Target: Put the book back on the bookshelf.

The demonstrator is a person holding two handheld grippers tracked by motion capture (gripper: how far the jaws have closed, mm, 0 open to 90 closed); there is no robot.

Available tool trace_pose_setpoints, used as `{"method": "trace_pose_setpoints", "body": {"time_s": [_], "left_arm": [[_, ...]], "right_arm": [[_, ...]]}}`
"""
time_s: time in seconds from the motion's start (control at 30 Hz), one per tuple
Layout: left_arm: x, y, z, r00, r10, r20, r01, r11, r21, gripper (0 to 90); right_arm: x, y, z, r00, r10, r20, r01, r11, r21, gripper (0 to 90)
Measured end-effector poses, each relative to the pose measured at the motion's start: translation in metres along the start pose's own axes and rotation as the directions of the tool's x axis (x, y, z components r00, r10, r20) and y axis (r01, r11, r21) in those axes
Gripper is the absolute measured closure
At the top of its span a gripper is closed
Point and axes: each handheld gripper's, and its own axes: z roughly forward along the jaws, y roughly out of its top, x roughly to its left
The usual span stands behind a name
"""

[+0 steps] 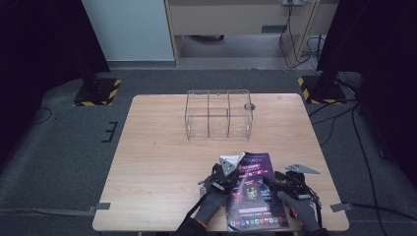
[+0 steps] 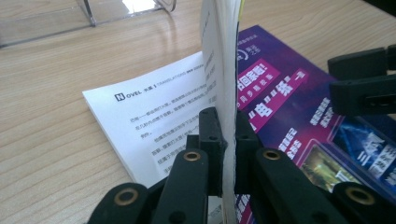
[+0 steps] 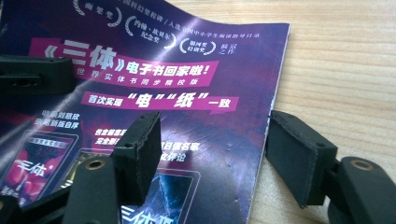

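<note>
A magazine point(image 1: 255, 194) with a purple cover point(image 3: 154, 70) lies near the front edge of the wooden table point(image 1: 157, 147). My left gripper point(image 2: 227, 126) is shut on a thin sheaf of its pages point(image 2: 219, 56), which stands upright off the left side and uncovers a white printed page point(image 2: 159, 112). In the high view that left gripper point(image 1: 228, 172) sits at the magazine's left edge. My right gripper point(image 3: 215, 144) is open at the right edge: one jaw rests over the cover, the other over bare wood. The right gripper point(image 1: 275, 181) grips nothing.
A clear plastic organizer point(image 1: 219, 114) with several compartments stands at the far middle of the table, with a small round hole point(image 1: 249, 105) in the tabletop beside it. Dark floor and cables surround the table. The person's gloved hands point(image 1: 300, 211) enter from the front edge.
</note>
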Motion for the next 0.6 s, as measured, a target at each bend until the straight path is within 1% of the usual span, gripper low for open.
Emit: {"method": "trace_pose_setpoints", "body": {"time_s": [0.07, 0.13, 0.27, 0.4, 0.47, 0.5, 0.6], "left_arm": [[0.000, 0.002, -0.002, 0.9999, -0.004, 0.011, 0.004, 0.9999, -0.012, 86.3], [-0.002, 0.004, -0.005, 0.9998, -0.007, 0.021, 0.007, 0.9997, -0.024, 86.4], [-0.006, 0.010, -0.012, 0.9993, 0.004, 0.038, -0.002, 0.9988, -0.048, 86.5], [-0.009, 0.015, -0.017, 0.9987, 0.014, 0.049, -0.010, 0.9977, -0.067, 86.5], [-0.010, 0.017, -0.019, 0.9986, 0.015, 0.052, -0.011, 0.9968, -0.080, 86.6], [-0.010, 0.017, -0.021, 0.9985, 0.020, 0.052, -0.015, 0.9962, -0.086, 86.6], [-0.012, 0.019, -0.025, 0.9978, 0.040, 0.053, -0.034, 0.9940, -0.104, 86.7]], "right_arm": [[-0.001, 0.001, -0.001, 0.9999, 0.010, -0.012, -0.010, 1.000, 0.007, 34.8], [-0.002, 0.001, -0.002, 0.9998, 0.017, -0.014, -0.017, 1.000, -0.003, 33.9], [-0.005, 0.005, -0.009, 0.9998, 0.017, -0.008, -0.018, 0.999, -0.050, 32.6], [-0.010, 0.007, -0.016, 0.9993, 0.037, -0.010, -0.037, 0.995, -0.091, 32.4], [-0.012, 0.008, -0.018, 0.9987, 0.047, -0.018, -0.049, 0.994, -0.099, 31.4], [-0.014, 0.008, -0.019, 0.9988, 0.045, -0.020, -0.047, 0.994, -0.102, 31.4], [-0.015, 0.009, -0.019, 0.9982, 0.048, -0.037, -0.051, 0.994, -0.092, 29.7]]}}
